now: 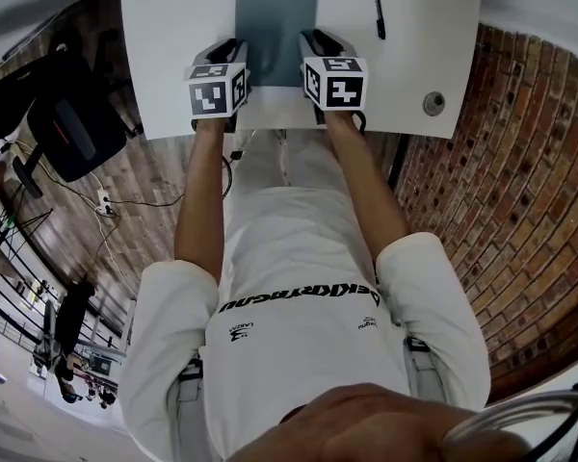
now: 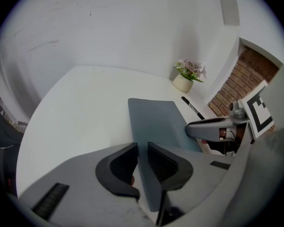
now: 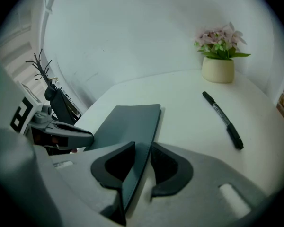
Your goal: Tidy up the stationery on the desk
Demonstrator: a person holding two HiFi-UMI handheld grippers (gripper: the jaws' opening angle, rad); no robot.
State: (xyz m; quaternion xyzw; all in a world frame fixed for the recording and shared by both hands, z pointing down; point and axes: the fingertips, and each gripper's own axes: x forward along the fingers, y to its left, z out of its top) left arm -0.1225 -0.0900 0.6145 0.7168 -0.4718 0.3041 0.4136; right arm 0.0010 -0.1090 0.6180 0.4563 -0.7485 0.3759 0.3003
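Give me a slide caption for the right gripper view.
Right gripper grips the grey folder on a white desk; marker and plant beyond.

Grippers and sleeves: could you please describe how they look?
The left gripper and right gripper are grey plastic, each with two black ribbed pads. Each carries a white cube printed with black square markers. The person wears a white T-shirt with short sleeves and black lettering.

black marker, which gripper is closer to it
Right. The right gripper clamps the right edge of the grey pad, toward the black marker; the left gripper clamps its left edge, farther away.
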